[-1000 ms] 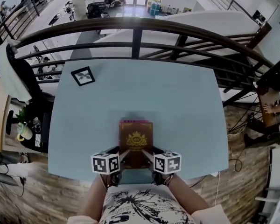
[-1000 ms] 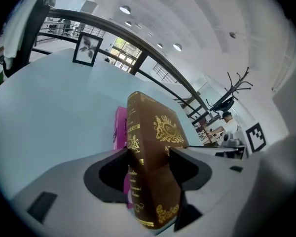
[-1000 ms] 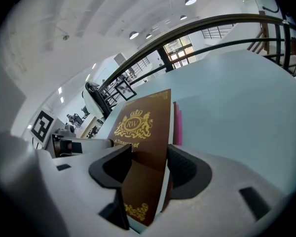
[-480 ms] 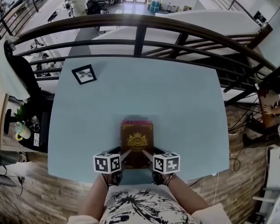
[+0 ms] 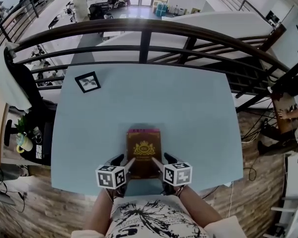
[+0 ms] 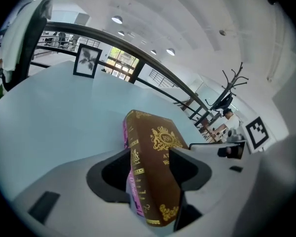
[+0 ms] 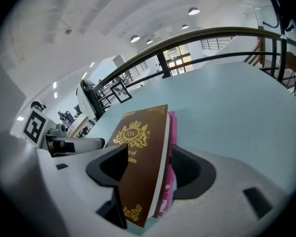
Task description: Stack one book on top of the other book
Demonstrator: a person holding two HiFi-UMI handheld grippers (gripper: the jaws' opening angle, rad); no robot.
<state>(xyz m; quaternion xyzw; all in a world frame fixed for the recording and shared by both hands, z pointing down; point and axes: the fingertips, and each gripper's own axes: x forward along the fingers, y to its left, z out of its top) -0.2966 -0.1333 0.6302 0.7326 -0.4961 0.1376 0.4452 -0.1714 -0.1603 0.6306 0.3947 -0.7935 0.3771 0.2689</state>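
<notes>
Blue table (image 5: 154, 98): left gripper (image 6: 150, 152) clamps 2 stacked books (image 5: 144, 150), right gripper (image 7: 149, 149) opening its jaws around them

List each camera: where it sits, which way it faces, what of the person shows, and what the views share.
Head view: on the person's head, facing steeply down at the table; shows shirt, forearms, left gripper, right gripper.
Left gripper view: on that gripper, facing along its jaws.
Right gripper view: likewise; jaws opening, brown book between.
Shared: all see it atop the pink book.

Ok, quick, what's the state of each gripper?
Left gripper: closed on the book stack.
Right gripper: jaws opening, book stack between them.
</notes>
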